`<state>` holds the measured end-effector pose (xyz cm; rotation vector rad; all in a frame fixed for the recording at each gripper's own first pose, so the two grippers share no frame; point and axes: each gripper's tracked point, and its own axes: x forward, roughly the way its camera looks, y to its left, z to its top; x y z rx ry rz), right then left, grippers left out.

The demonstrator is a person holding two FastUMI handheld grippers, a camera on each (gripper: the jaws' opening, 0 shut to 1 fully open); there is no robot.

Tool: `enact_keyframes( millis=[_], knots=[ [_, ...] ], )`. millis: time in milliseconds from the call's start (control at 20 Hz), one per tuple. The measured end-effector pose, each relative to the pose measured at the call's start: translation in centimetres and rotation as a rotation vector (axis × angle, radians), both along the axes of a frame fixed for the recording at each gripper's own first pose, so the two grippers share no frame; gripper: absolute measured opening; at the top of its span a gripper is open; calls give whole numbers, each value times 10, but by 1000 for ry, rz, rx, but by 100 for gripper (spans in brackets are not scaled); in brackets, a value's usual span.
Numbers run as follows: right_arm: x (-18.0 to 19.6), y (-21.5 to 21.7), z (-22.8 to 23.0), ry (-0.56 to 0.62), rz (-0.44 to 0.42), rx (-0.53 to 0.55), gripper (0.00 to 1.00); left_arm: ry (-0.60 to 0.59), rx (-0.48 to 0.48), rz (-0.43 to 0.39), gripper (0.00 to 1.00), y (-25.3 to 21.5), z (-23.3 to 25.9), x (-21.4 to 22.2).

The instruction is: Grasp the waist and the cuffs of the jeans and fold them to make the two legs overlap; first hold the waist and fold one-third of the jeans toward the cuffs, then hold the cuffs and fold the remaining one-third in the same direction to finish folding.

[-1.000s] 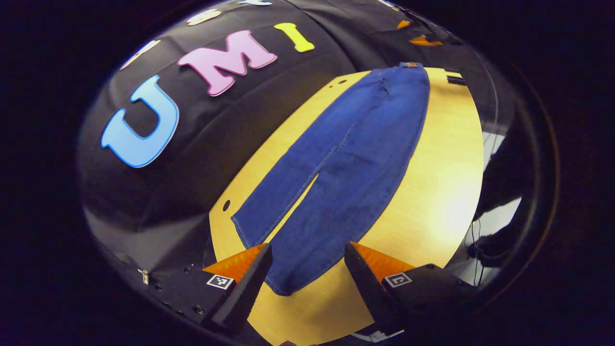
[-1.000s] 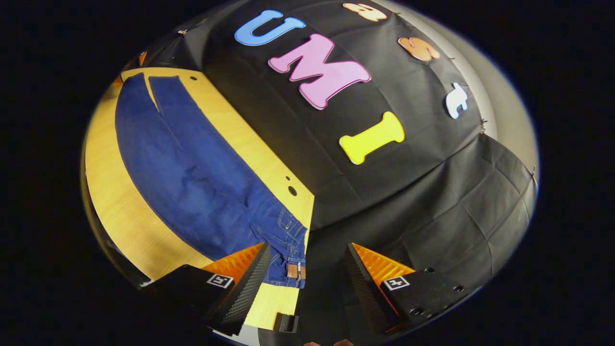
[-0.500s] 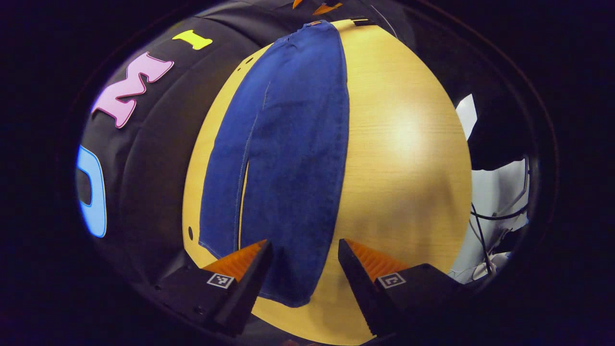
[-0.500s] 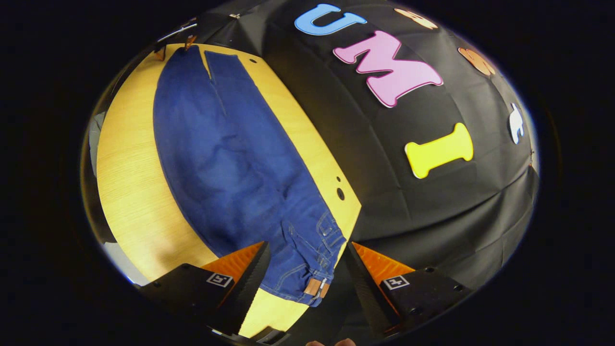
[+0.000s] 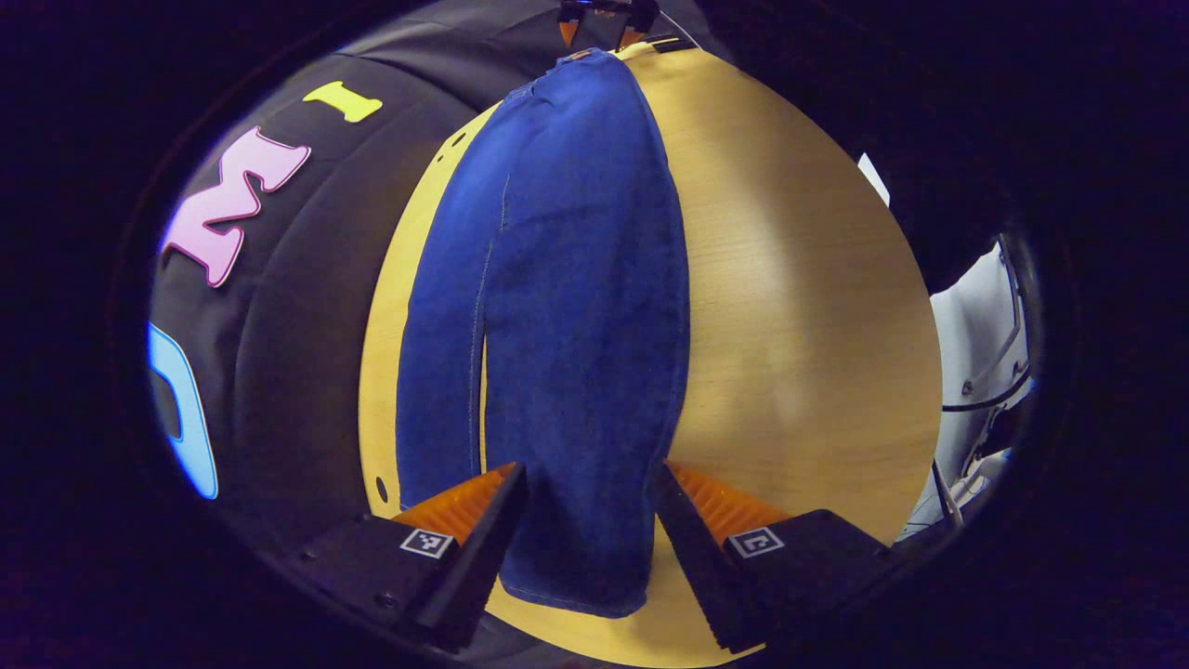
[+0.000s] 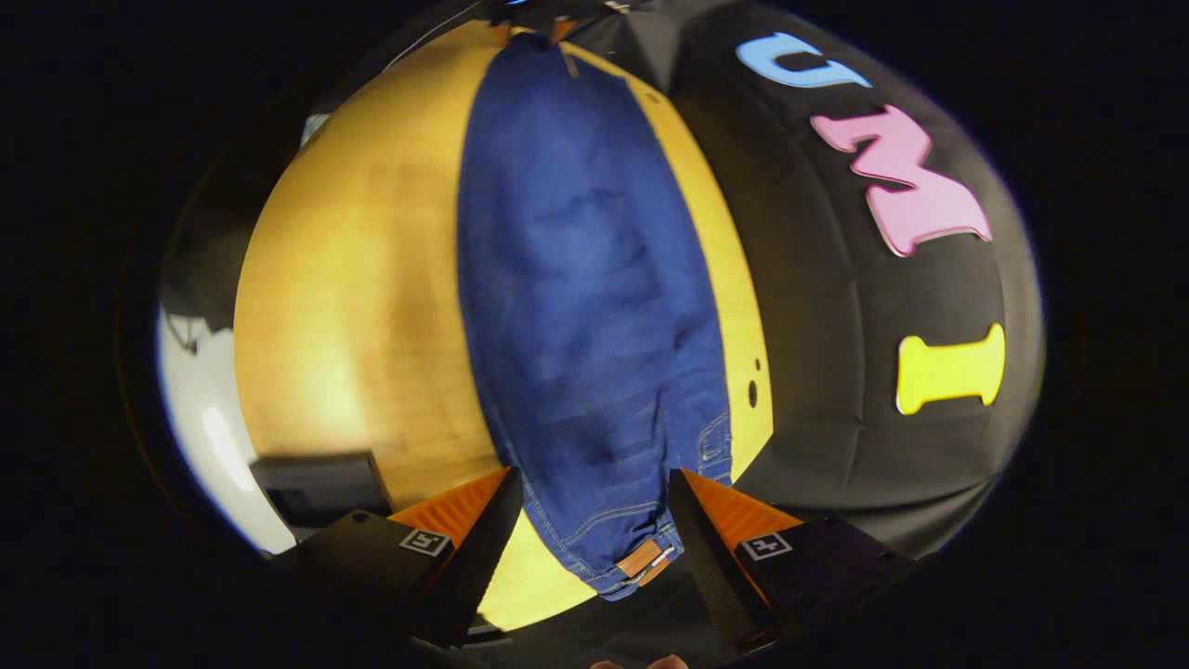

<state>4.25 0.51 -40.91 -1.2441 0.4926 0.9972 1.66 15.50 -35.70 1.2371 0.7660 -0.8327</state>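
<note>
A light wooden table (image 5: 799,307) carries a pair of blue jeans (image 5: 567,307) laid out flat along its length, close to the edge that runs beside the booth's black cloth wall (image 5: 297,307). In the left gripper view the two legs lie side by side, a thin slit of table showing between them near the cuffs (image 5: 567,595); the far end of the jeans reaches the opposite table edge. In the right gripper view the same jeans (image 6: 585,279) stretch away from the waist (image 6: 632,557), with the brown leather patch (image 6: 643,559) on the waistband at the near end (the denim there shows stitched seams and a back pocket).

The left gripper (image 5: 590,548) hangs over the cuff of the nearer leg, its fingers spread wide to either side of the cloth and not pinching it. The right gripper (image 6: 594,548) is likewise released, its fingers apart and straddling the waistband corner without pressing on it.

A dark box-like object (image 6: 320,483) sits near the table's edge on the right gripper view's left side. Two small dark holes (image 6: 753,390) mark the tabletop just beside the waist.
</note>
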Motion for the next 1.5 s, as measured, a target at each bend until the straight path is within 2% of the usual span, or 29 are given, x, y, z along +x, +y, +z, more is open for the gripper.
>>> enact_keyframes(
  millis=[200,300,350,450,500,550,600,650,700,750,800,950,1000,1050,1250,1500],
  knots=[
    [17,10,-19,-41,108,-70,95,-11,19,-24,92,-3,0,12],
    [16,7,-26,-26,112,-78,92,8,27,-42,92,-3,0,12],
    [13,5,-33,4,104,-89,85,29,30,-42,92,-2,-1,10],
    [4,6,-36,34,101,-106,53,73,26,-25,87,-3,-3,10],
    [-2,7,-39,51,105,-116,37,94,26,-13,81,-2,-7,8],
    [-4,3,-40,43,101,-126,25,87,26,-6,74,-5,-11,7],
    [-5,5,-39,50,85,-128,13,74,41,-16,57,-6,-13,5],
    [-4,1,-42,63,45,-140,10,73,65,-49,40,-8,-14,4],
    [-5,0,-40,93,-7,-132,8,61,88,-71,23,-6,-15,4],
    [-3,1,-43,125,-57,-119,4,59,85,-68,19,-8,-15,5],
    [-2,1,-43,143,-79,-113,8,62,77,-41,14,-5,-18,5],
    [-4,0,-36,172,-112,-110,10,115,35,51,8,-7,-16,3],
    [-4,-1,-34,178,-123,-110,10,134,20,83,6,-8,-16,3],
    [-3,-1,-31,184,-147,-103,5,151,4,114,6,-8,-15,2],
    [11,-1,-9,181,-267,-23,5,183,-62,186,6,-12,-4,8],
    [43,6,41,115,-373,101,5,144,-175,304,6,-7,32,49]
  ],
)
